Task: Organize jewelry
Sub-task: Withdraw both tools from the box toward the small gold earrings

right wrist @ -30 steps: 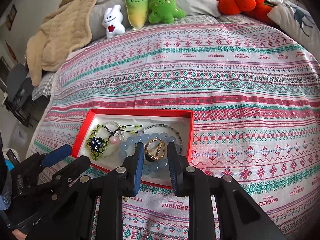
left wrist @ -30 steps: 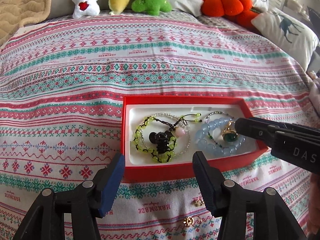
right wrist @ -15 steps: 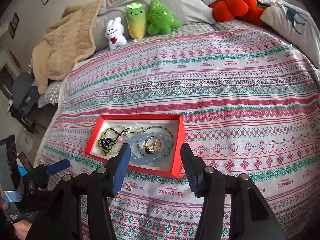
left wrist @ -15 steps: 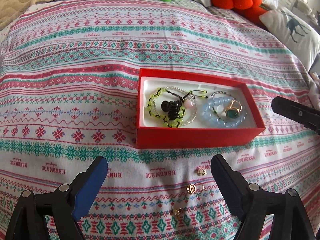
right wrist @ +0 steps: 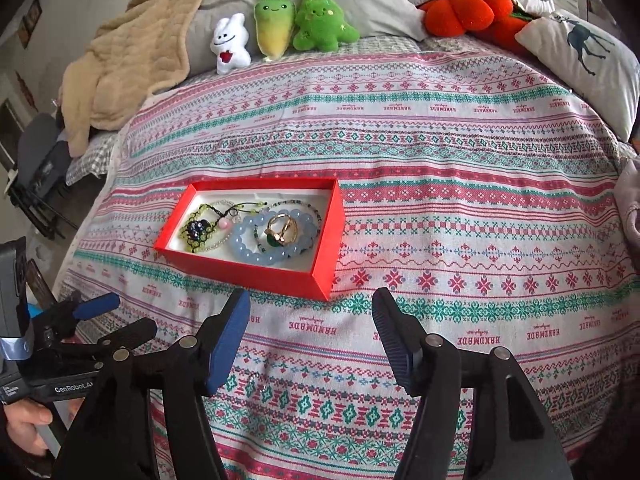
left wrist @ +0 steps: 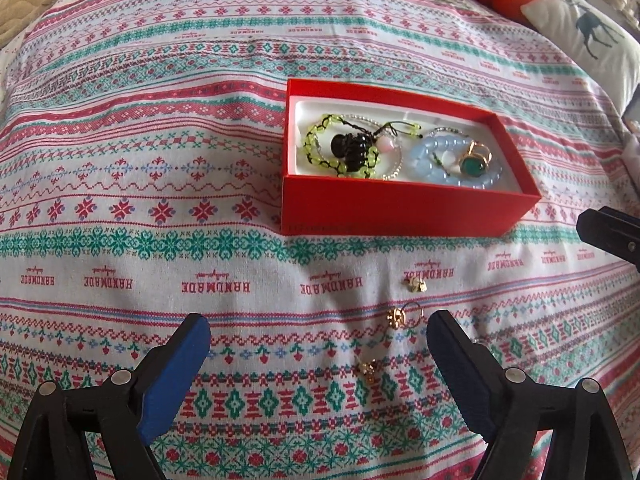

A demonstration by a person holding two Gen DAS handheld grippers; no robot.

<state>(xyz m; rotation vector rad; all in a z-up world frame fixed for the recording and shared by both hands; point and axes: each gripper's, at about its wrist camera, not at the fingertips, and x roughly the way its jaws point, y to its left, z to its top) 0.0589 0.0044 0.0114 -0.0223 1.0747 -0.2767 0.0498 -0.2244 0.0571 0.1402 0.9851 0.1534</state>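
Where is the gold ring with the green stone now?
In both wrist views, the ring lies inside the red box, at its right end, resting on the pale blue bead bracelet.

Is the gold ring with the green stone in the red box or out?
In. The ring lies atop pale blue beads inside the red box.

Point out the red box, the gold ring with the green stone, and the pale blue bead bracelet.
Red cardboard box (left wrist: 400,210), left wrist view, front wall.
Gold ring with green stone (left wrist: 474,166), left wrist view, the stone.
Pale blue bead bracelet (right wrist: 250,254), right wrist view, near beads.

Patterned bedspread; beige blanket; three plush toys; deer pillow; orange plush, perhaps pumpkin.
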